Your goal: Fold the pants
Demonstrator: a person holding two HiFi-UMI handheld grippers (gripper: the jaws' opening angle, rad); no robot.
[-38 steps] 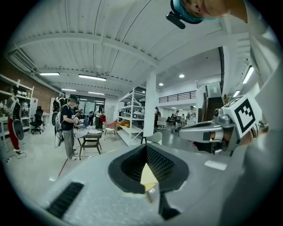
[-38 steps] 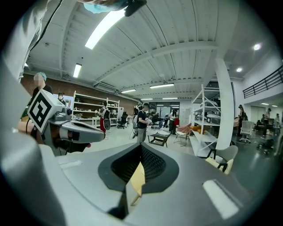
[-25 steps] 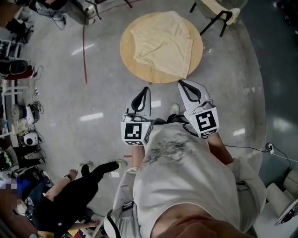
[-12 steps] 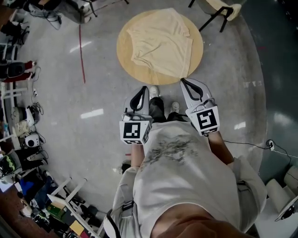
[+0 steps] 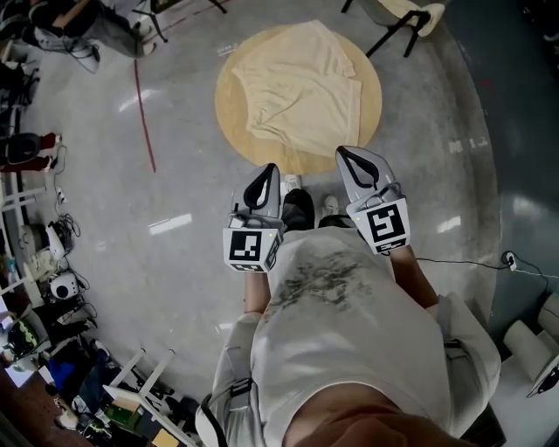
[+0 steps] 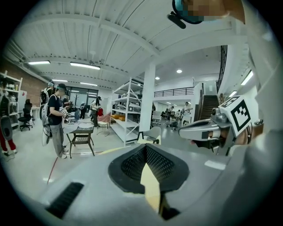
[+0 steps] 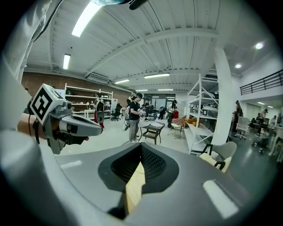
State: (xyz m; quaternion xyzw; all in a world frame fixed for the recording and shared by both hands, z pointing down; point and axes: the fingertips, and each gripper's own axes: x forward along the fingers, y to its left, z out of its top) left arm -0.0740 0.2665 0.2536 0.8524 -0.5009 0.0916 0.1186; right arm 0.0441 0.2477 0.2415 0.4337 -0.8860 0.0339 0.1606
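Pants point(image 5: 301, 87): cream cloth, lying flat on the round wooden surface point(image 5: 225, 100) and covering most of its middle and right side.
Place: ahead of the person in the head view, beyond both grippers and touched by neither.
Long axis: the outline is almost as wide as it is long. The slightly longer run goes from the far rim of the surface towards the near right rim.
Heading: one corner points away at the far rim and a straight edge lies along the right side. I cannot tell which end is the waist.
Folds: a few creases bunch at the near left corner. The rest is smooth.
Left gripper point(image 5: 272, 170): held in the air near the near rim of the surface, pointing towards it, with its marker cube towards the person's chest.
Left fingers point(image 6: 132, 163): pressed together, with no cloth between them.
Right gripper point(image 5: 346, 154): level with the left one and beside it, also aimed at the surface, its tip over the near rim.
Right fingers point(image 7: 152, 165): pressed together, pinching nothing.
Spacing: the two grippers stand apart, with the person's dark shoes point(image 5: 299, 206) showing on the floor point(image 5: 175, 175) between them.
Chair point(image 5: 403, 16): beyond the surface on its far right.
Floor line point(image 5: 141, 113): a red stripe on the grey floor, to the left of the surface.
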